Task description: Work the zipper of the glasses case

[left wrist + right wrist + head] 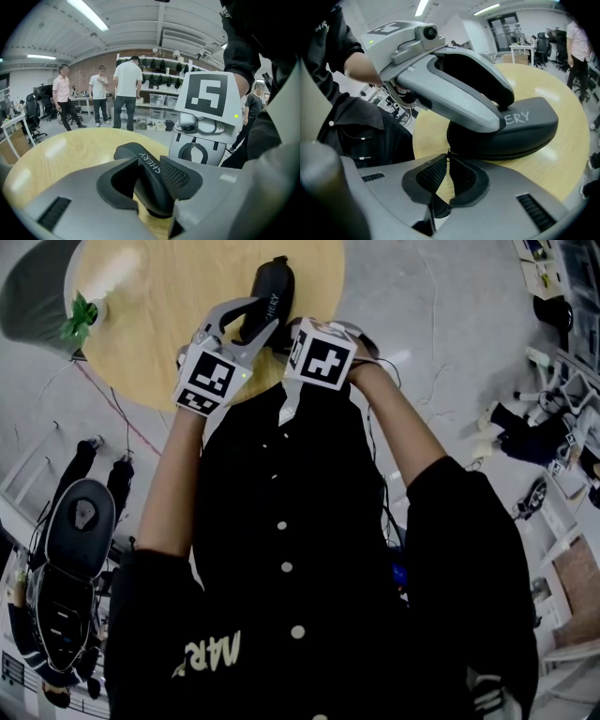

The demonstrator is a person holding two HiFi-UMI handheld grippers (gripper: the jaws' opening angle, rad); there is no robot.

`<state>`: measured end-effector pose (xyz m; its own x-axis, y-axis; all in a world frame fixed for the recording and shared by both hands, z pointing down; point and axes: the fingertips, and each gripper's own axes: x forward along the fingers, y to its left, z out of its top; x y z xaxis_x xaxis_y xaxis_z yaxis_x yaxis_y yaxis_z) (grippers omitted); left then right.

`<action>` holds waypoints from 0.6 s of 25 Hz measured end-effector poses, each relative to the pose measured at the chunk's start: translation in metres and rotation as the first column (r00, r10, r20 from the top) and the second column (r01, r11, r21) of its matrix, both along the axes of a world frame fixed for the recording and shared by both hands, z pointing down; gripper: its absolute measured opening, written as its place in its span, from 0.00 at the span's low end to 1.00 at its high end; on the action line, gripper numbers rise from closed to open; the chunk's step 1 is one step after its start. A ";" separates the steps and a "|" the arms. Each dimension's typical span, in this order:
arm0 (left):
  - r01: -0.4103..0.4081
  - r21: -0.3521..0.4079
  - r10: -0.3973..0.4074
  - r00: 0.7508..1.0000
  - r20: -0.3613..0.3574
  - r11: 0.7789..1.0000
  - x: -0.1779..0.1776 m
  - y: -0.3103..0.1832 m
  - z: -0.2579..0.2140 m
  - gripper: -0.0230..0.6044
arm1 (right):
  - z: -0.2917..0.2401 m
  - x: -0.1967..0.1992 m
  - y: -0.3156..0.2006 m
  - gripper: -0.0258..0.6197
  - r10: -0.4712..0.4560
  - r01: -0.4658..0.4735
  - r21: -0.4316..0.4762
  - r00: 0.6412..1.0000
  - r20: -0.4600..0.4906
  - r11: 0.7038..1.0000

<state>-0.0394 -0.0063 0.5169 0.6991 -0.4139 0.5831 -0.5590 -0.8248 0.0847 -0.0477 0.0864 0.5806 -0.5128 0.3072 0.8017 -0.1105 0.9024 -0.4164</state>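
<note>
Left gripper [150, 183] clamps the case [525, 131], right gripper [448, 161] pinches the pull [449, 153]; the zip still looks closed.

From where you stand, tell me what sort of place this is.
Probably a workshop or lab: shelves stacked with gear on a brick wall, a desk with a chair, and people standing about.
</note>
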 end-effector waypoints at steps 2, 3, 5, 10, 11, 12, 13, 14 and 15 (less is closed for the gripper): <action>-0.002 -0.002 0.002 1.000 0.000 1.000 0.000 -0.001 0.000 0.26 | 0.000 -0.002 0.000 0.08 0.024 -0.024 -0.007 1.000 0.005 1.000; -0.004 -0.003 0.004 1.000 0.000 1.000 -0.001 -0.002 0.000 0.26 | 0.000 -0.003 0.000 0.08 0.037 -0.037 -0.007 0.999 0.005 0.999; -0.009 -0.004 0.009 1.000 0.001 1.000 0.000 -0.002 -0.001 0.26 | -0.002 -0.004 -0.003 0.08 0.069 -0.069 0.002 0.998 0.005 0.998; -0.019 -0.002 0.019 1.000 0.007 1.000 0.006 -0.002 -0.006 0.26 | -0.009 -0.002 -0.004 0.08 0.132 -0.132 0.003 0.991 0.005 0.991; -0.021 -0.001 0.021 1.000 0.008 1.000 0.007 -0.001 -0.006 0.26 | -0.008 -0.002 -0.002 0.08 0.144 -0.144 -0.003 0.990 0.003 0.990; -0.024 -0.001 0.024 1.000 0.009 1.000 0.008 0.000 -0.006 0.26 | -0.008 -0.002 0.000 0.08 0.158 -0.158 -0.011 0.987 0.002 0.987; -0.027 0.000 0.027 1.000 0.010 1.000 0.008 0.000 -0.005 0.26 | -0.007 -0.003 0.001 0.09 0.175 -0.175 -0.018 0.985 0.003 0.984; -0.029 0.001 0.029 1.000 0.010 1.000 0.008 0.000 -0.005 0.26 | -0.008 -0.004 0.000 0.09 0.195 -0.195 -0.023 0.981 0.004 0.981; -0.030 0.001 0.030 1.000 0.009 1.000 0.007 0.000 -0.005 0.26 | -0.008 -0.006 -0.001 0.09 0.215 -0.215 -0.027 0.976 0.006 0.976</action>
